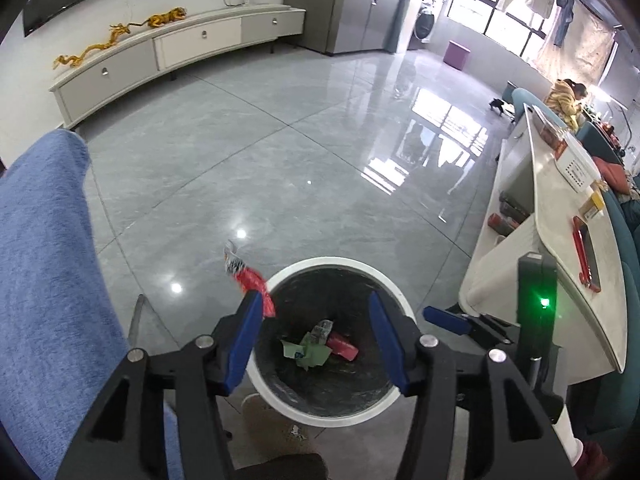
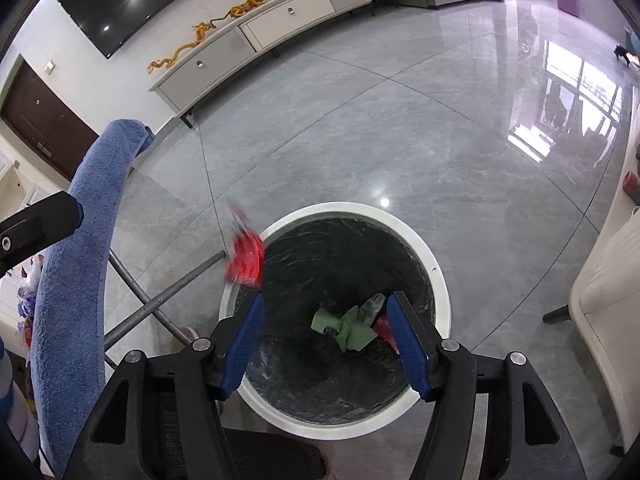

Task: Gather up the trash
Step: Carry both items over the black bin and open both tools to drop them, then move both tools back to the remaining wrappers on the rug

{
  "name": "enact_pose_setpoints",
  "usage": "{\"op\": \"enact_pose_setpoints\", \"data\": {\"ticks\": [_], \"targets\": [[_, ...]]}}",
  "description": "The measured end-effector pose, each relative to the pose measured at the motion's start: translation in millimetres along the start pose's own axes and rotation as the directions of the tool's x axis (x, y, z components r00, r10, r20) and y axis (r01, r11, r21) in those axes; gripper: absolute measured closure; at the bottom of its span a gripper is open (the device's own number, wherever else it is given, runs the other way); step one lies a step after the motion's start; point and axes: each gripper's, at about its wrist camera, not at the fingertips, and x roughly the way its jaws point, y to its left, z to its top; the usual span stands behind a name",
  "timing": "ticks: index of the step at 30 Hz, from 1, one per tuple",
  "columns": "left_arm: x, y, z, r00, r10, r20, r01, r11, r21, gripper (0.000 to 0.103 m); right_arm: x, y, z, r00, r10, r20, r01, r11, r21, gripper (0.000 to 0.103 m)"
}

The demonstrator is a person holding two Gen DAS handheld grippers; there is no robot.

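Note:
A round bin with a white rim point(image 1: 396, 292) point(image 2: 436, 264) and a black liner stands on the floor below both grippers. Inside lie crumpled green paper point(image 1: 310, 350) point(image 2: 348, 326) and a red packet point(image 1: 344, 348). My left gripper point(image 1: 314, 298) is open above the bin's mouth. A red and silver wrapper point(image 1: 250, 280) point(image 2: 245, 258) hangs at the bin's left rim, by the tip of the left finger; no pads press on it, and it is blurred in the right wrist view. My right gripper point(image 2: 325, 297) is open over the bin with nothing between its fingers; one of its blue fingers point(image 1: 444, 318) shows to the right.
A chair back draped in a blue towel point(image 1: 44, 240) point(image 2: 76, 260) rises at the left, with crossed metal legs point(image 2: 160, 300) beneath. A white table point(image 1: 560, 220) bearing a red phone point(image 1: 586, 256) stands at the right. A low TV cabinet point(image 1: 180, 48) lines the far wall. A person point(image 1: 566, 100) sits far right.

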Motion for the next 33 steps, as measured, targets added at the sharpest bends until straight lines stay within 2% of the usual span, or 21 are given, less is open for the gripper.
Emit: {"op": "enact_pose_setpoints", "data": {"ticks": [7,15,21,28,33], "targets": [[-25.3,20.3,-11.3,0.998,0.056,0.034,-0.055,0.998,-0.041,0.050,-12.7,4.0,-1.3,1.000,-0.017,0.021,0.017,1.000,0.004,0.037],[-67.4,55.9,-15.8,0.993,0.051,0.103,-0.038,0.992,-0.121,0.049,-34.5,11.9,-0.2,0.997,-0.037,0.062,0.037,0.999,0.002,0.035],[-96.7,85.2,-25.8,0.987,0.082,0.141,-0.057,0.983,-0.176,0.049,-49.1,18.3,-1.1,0.994,-0.041,0.097,0.041,0.999,-0.002,0.035],[-116.7,125.5,-48.7,0.973,0.186,0.136,-0.141,0.947,-0.288,0.049,-47.5,21.8,-6.5,0.994,0.002,0.111,-0.003,1.000,0.002,0.034],[-125.4,147.7,-64.8,0.944,0.305,0.124,-0.249,0.908,-0.338,0.049,-35.7,18.6,-11.7,0.993,0.036,0.110,-0.036,0.999,-0.004,0.033]]}}
